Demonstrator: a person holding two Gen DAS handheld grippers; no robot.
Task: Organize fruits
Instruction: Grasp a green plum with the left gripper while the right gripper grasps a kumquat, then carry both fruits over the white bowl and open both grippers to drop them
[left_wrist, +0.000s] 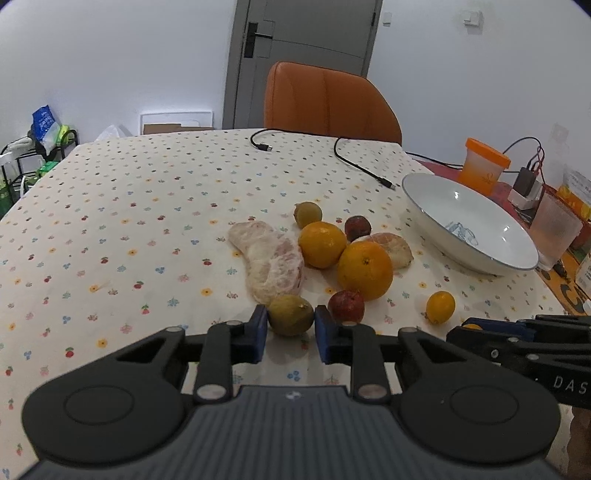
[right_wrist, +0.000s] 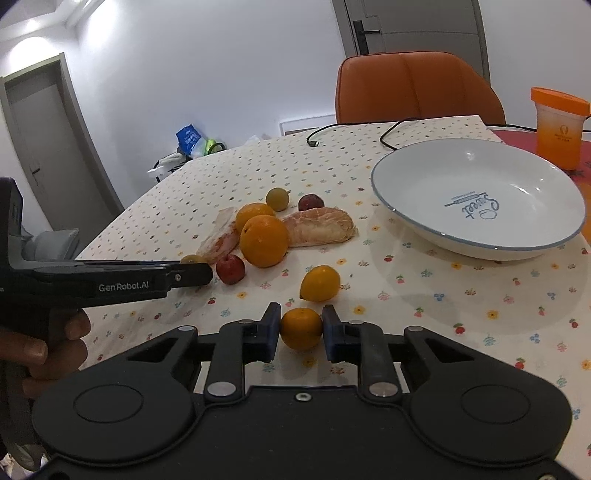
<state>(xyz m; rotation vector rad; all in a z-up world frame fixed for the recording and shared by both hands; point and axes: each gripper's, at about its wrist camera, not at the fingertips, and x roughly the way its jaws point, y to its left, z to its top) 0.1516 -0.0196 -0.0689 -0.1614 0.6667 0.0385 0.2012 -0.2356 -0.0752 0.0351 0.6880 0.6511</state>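
Note:
My left gripper (left_wrist: 290, 325) is shut on a greenish-brown lime (left_wrist: 290, 314) at table level. My right gripper (right_wrist: 301, 328) is shut on a small orange citrus (right_wrist: 301, 328). On the flowered tablecloth lie two oranges (left_wrist: 365, 270) (left_wrist: 322, 243), a yellow kumquat (left_wrist: 440, 306) (right_wrist: 320, 283), two dark red fruits (left_wrist: 346, 305) (left_wrist: 357, 227), another green lime (left_wrist: 307, 213), and peeled pomelo pieces (left_wrist: 271, 264) (right_wrist: 319, 225). An empty white bowl (right_wrist: 480, 192) (left_wrist: 469, 221) stands to the right.
An orange chair (left_wrist: 328, 99) stands behind the table. Two black cables (left_wrist: 354, 158) lie at the far edge. An orange-lidded cup (right_wrist: 557, 125), a clear glass (left_wrist: 554, 229) and a charger stand at the far right. The left gripper's arm (right_wrist: 110, 280) shows at left in the right wrist view.

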